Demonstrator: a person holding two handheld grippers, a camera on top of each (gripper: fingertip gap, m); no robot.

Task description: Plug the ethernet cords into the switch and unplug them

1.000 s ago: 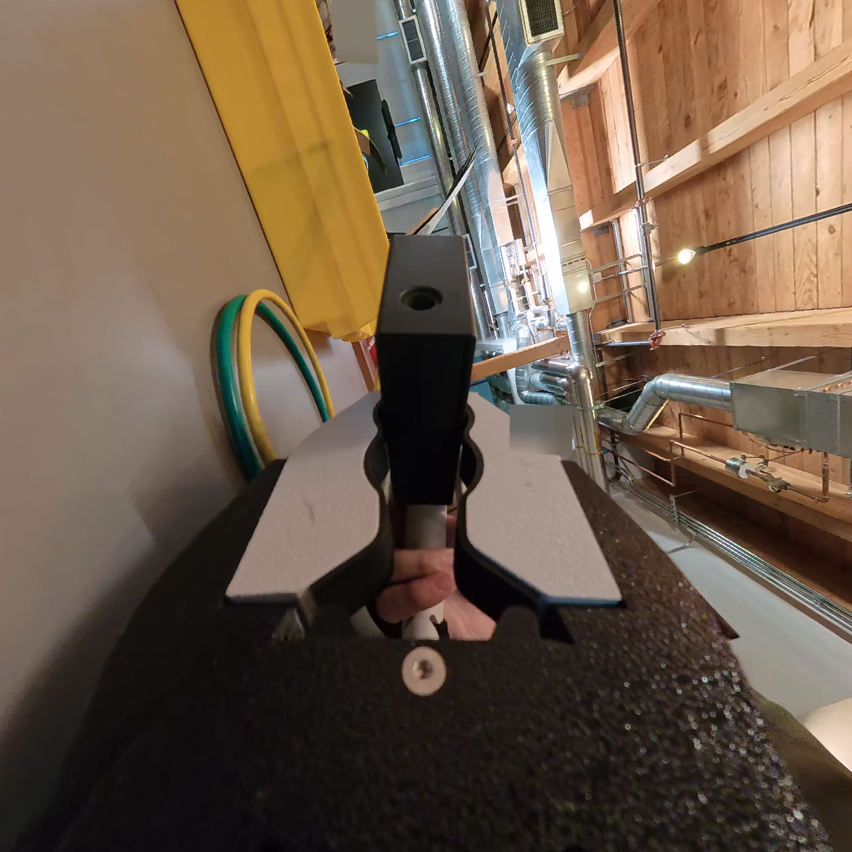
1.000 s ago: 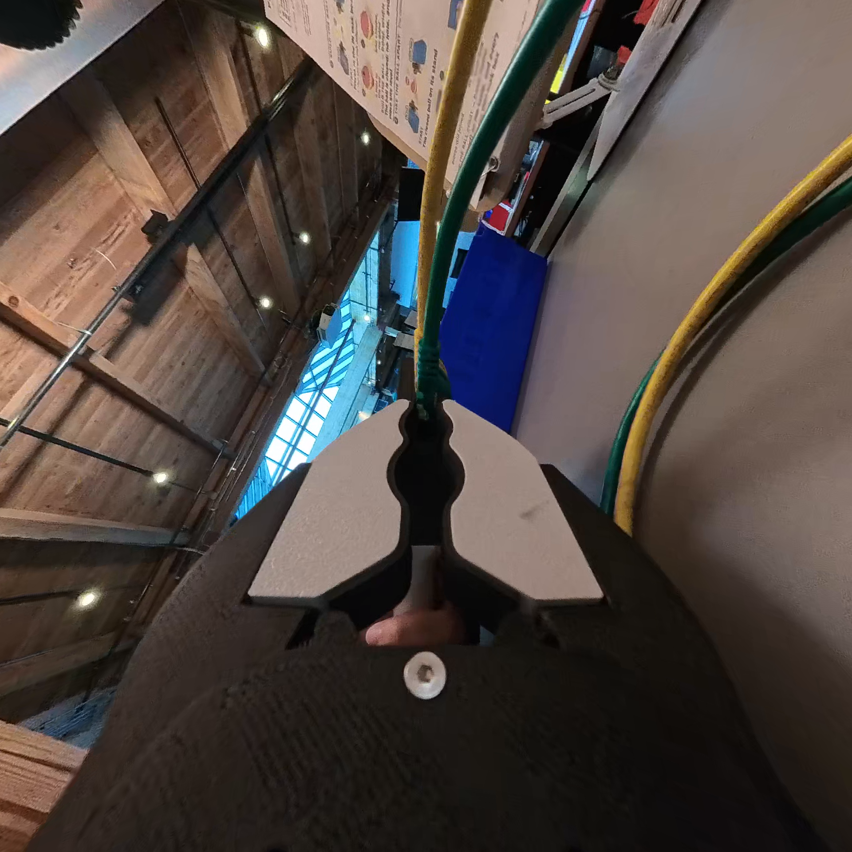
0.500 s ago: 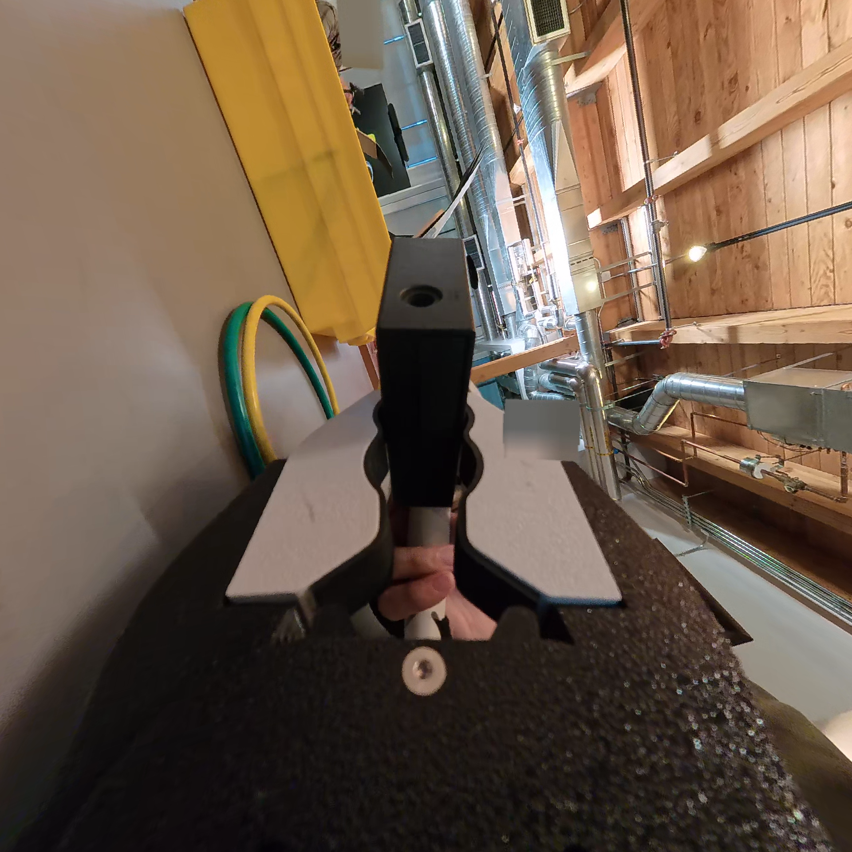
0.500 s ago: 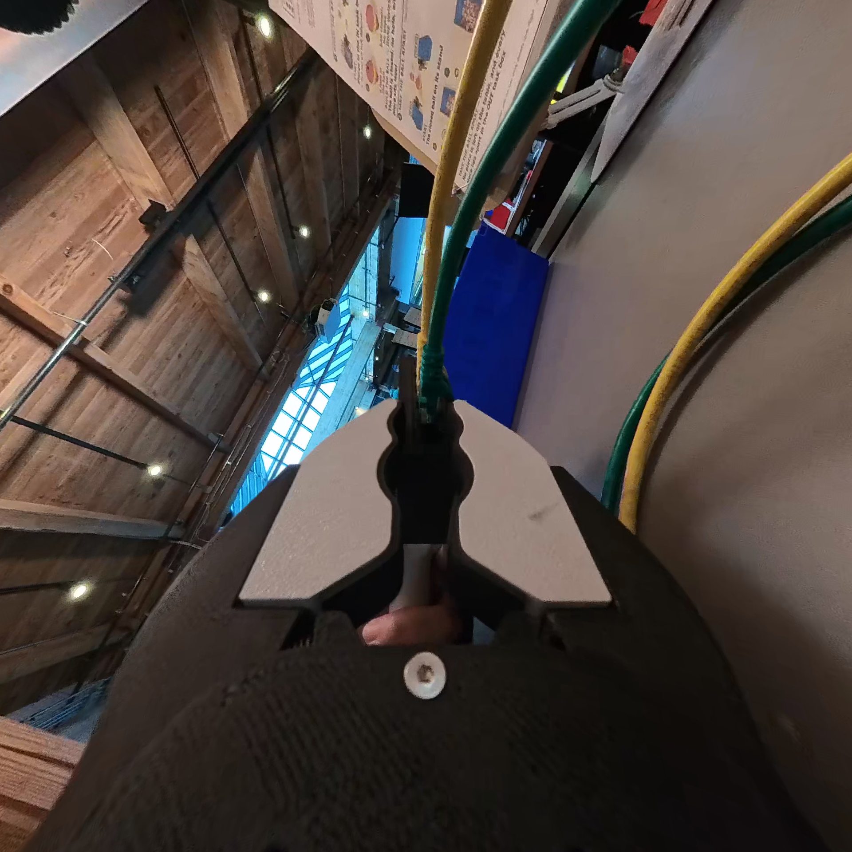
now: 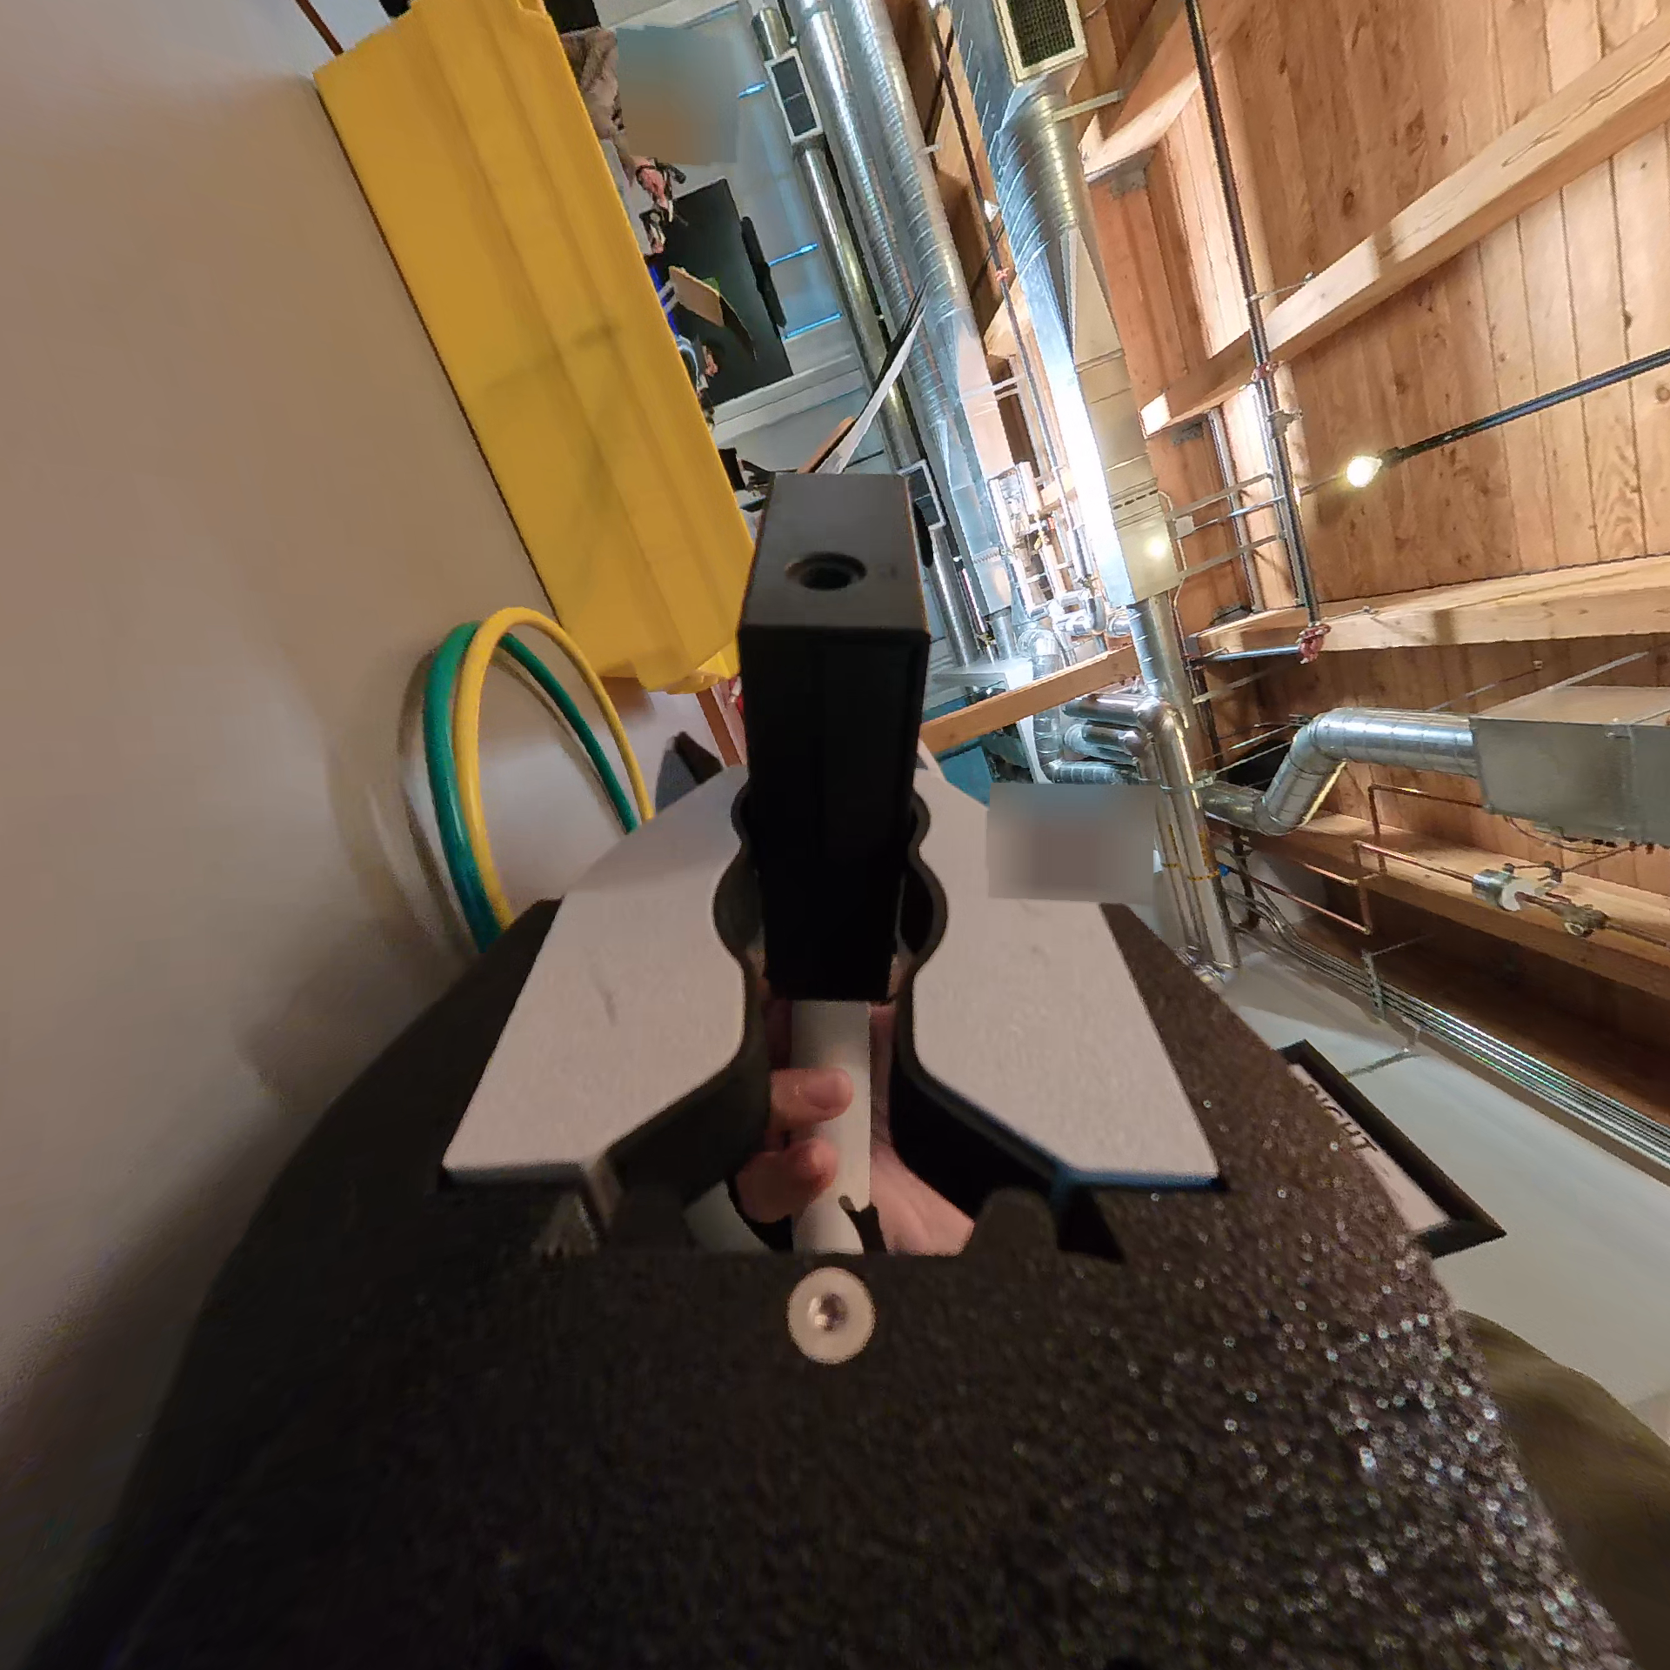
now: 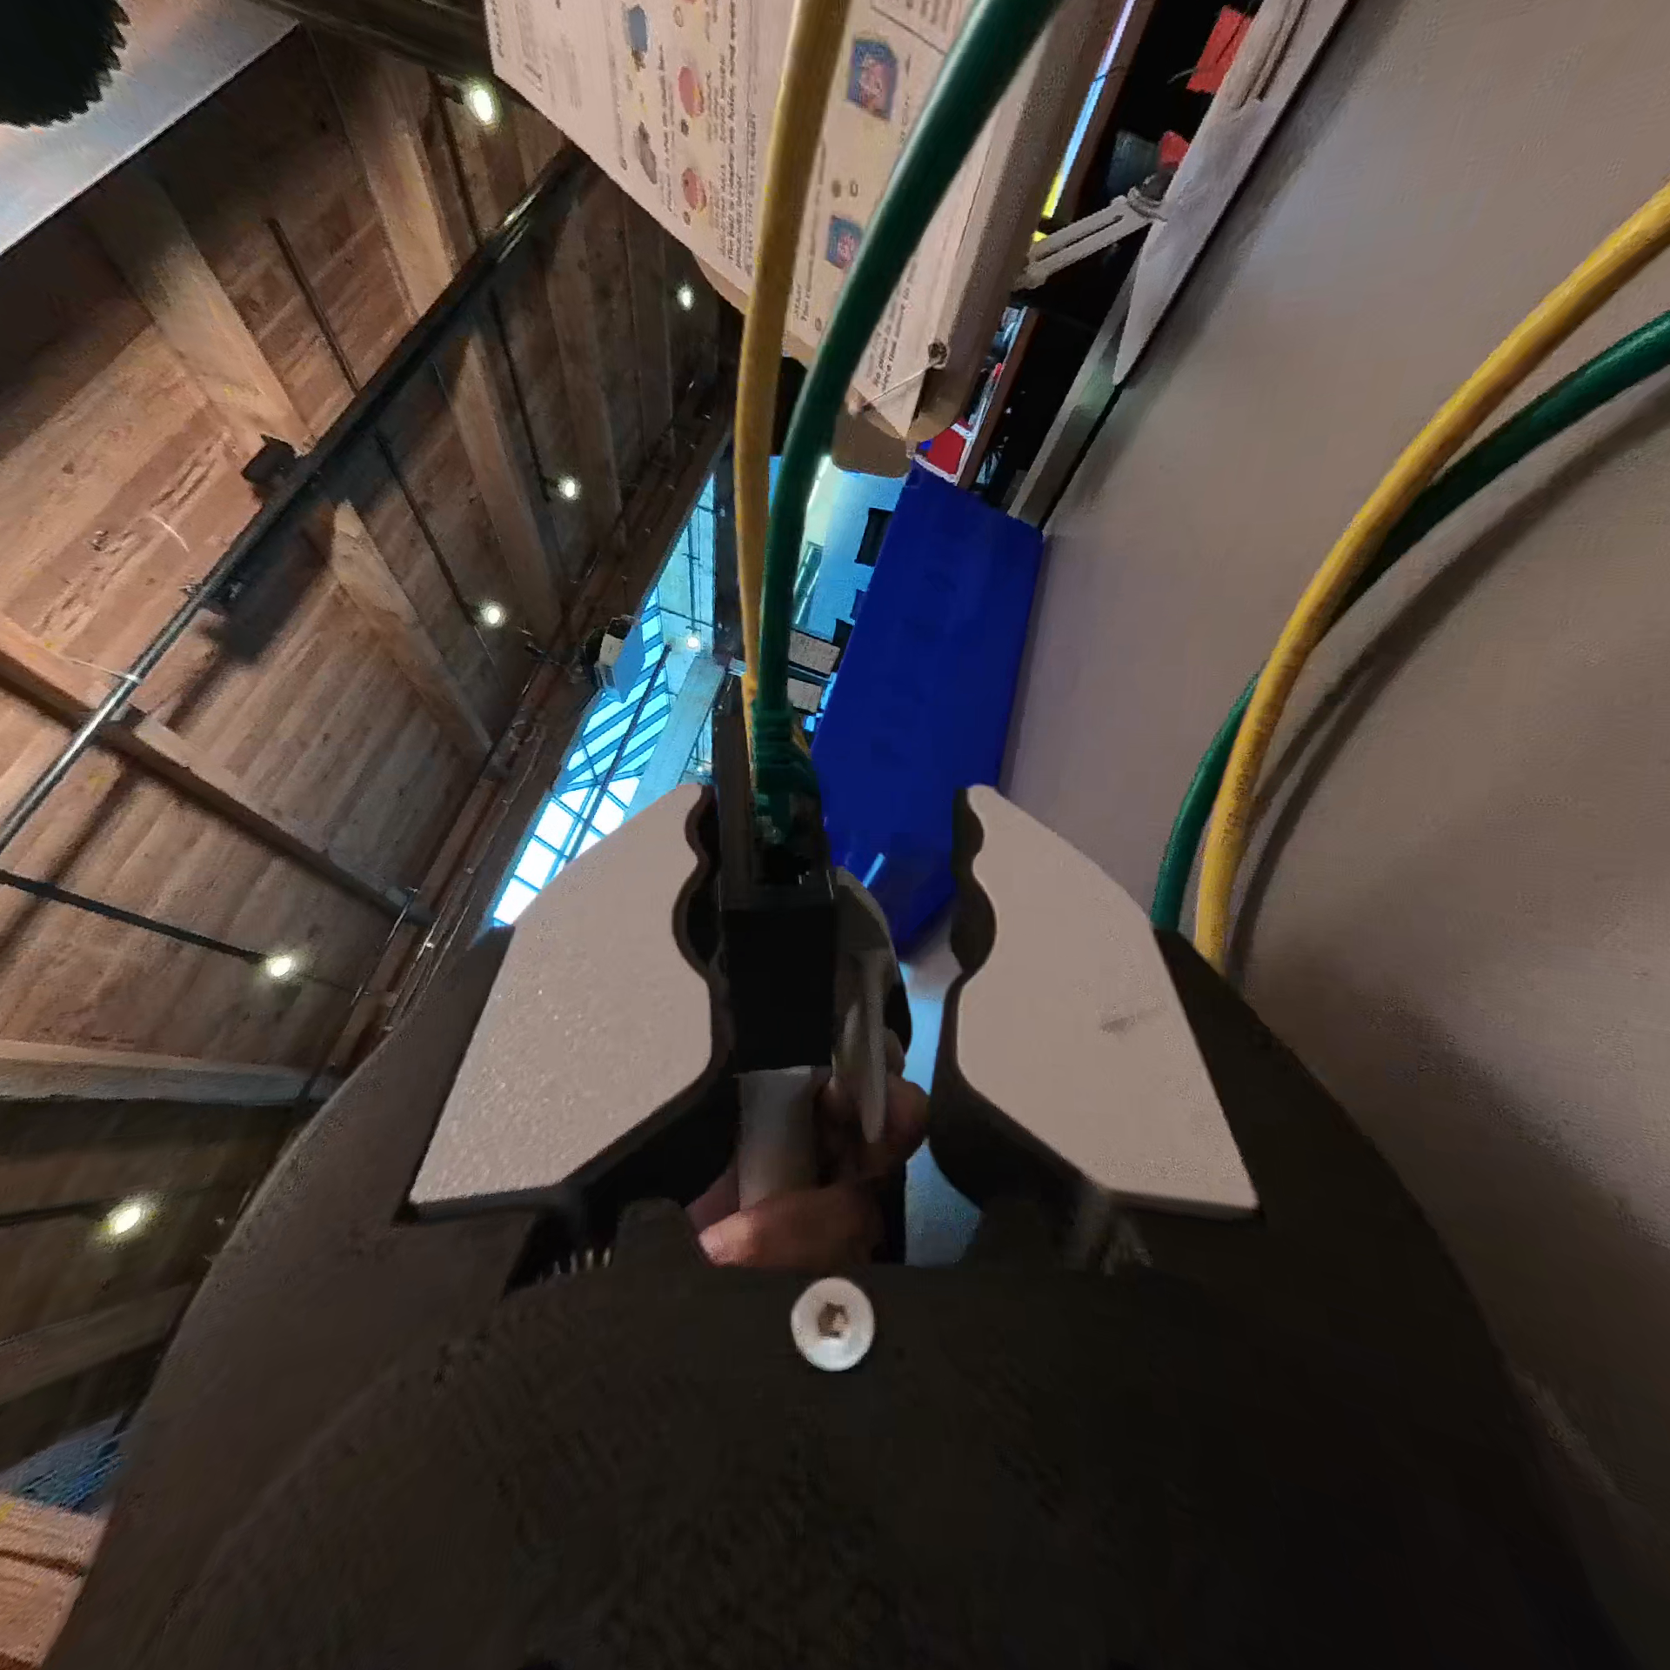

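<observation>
The worktop [image 5: 181,542] is a plain beige-grey surface, and a yellow bin [image 5: 542,361] stands at one end of it while a blue bin [image 6: 922,687] stands at the other. Beyond are wooden plank walls with beams, silver air ducts [image 5: 1039,271] and small bright lamps. A cardboard box [image 6: 714,117] with printed pictures and text hangs into the right wrist view; its wording stays unquoted. The left tongs [image 5: 831,867] are clamped tight on the black switch [image 5: 831,723], which stands up between them, held off the worktop. The right tongs [image 6: 827,840] are spread apart, gripping nothing, with the switch [image 6: 777,976] sitting in the gap between them. A green cord [image 6: 831,407] ends in a plug seated in the switch, and a yellow cord [image 6: 768,361] runs beside it; whether the yellow one is plugged in I cannot tell. Both cords loop together across the worktop.
</observation>
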